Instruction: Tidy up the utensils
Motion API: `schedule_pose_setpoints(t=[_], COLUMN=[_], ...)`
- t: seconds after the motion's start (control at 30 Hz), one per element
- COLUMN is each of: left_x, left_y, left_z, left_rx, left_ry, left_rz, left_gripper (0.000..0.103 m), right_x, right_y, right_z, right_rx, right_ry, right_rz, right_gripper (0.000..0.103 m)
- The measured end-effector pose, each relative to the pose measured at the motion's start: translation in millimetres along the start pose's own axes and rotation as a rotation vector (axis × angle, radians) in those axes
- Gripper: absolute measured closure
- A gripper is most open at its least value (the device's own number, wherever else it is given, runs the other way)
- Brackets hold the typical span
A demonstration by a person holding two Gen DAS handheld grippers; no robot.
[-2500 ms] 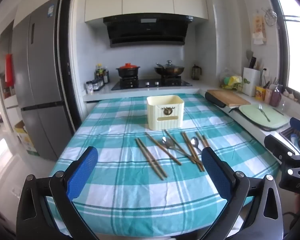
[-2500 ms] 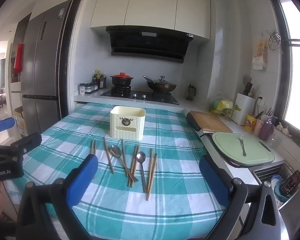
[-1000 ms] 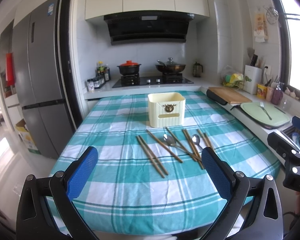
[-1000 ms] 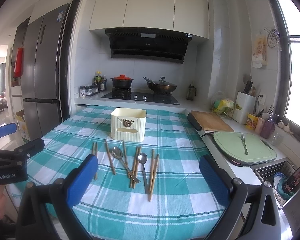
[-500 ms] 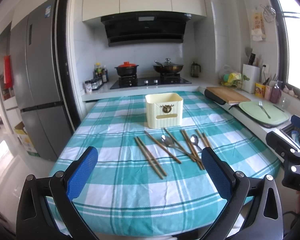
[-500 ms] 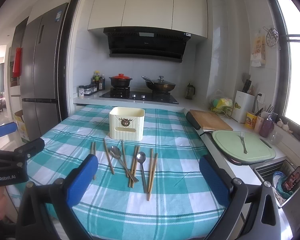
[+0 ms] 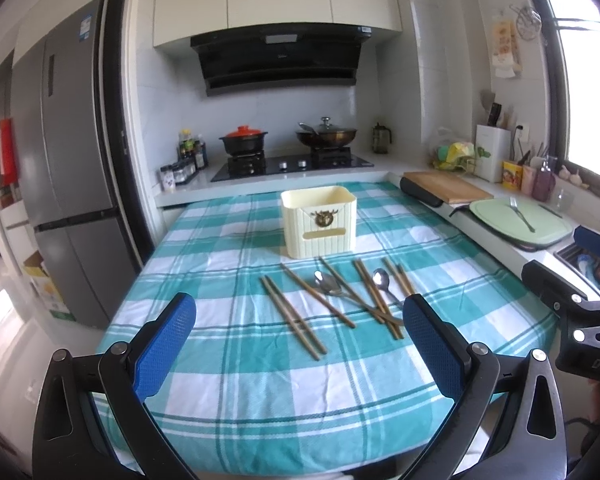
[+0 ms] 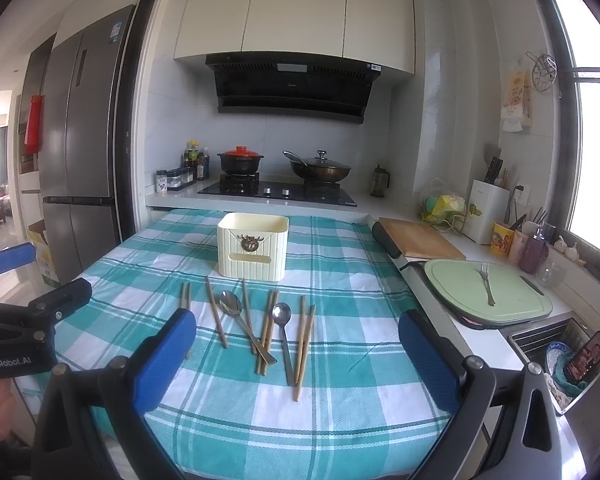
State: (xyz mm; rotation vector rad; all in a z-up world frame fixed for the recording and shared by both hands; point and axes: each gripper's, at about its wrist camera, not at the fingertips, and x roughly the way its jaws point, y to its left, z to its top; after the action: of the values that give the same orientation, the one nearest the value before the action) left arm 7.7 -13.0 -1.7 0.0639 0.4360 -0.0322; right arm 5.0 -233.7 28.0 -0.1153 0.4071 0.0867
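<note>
Both my left claw (image 7: 298, 340) and right claw (image 8: 298, 354) hang wide and empty above the bench (image 8: 340, 412), where chopsticks (image 8: 305, 346) and spoons (image 8: 282, 322) lie before the cream holder (image 8: 253, 247).

Woven checked tablecloth (image 8: 340, 408); wooden chopsticks (image 8: 305, 344); shiny metal spoons (image 8: 282, 314); ribbed plastic holder (image 8: 253, 248).

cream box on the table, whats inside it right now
The cream box is open-topped, and only a strip of its bare inner back wall shows. Its front wall hides the bottom, so its contents cannot be told. The chopsticks and spoons lie on the tablecloth.
</note>
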Motion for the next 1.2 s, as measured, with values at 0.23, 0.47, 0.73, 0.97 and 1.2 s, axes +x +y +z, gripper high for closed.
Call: schedule_pose_setpoints(t=[0.23, 0.47, 0.73, 0.97, 1.2], left_x=[2, 8, 12, 22, 33], left_y=[0, 7, 6, 5, 5], left_z=[0, 0, 0, 0, 0], left_rx=[-0.001, -0.030, -0.017, -0.020, -0.018], left_ry=[0.000, 0.014, 0.020, 0.050, 0.074], left_rz=[0.007, 0.012, -0.001, -0.057, -0.067], left_gripper=[0.000, 0.000, 0.000, 0.000, 0.000], right_x=[2, 5, 8, 12, 20], right_y=[-2, -2, 2, -2, -14], right_z=[1, 2, 1, 3, 3], right_rx=[0.000, -0.013, -0.040, -0.023, 0.023], right_ry=[-0.001, 0.000, -0.008, -0.012, -0.014], right_rz=[-0.005, -0.019, -0.037, -0.043, -0.066], right_gripper=[0.000, 0.000, 0.000, 0.000, 0.000])
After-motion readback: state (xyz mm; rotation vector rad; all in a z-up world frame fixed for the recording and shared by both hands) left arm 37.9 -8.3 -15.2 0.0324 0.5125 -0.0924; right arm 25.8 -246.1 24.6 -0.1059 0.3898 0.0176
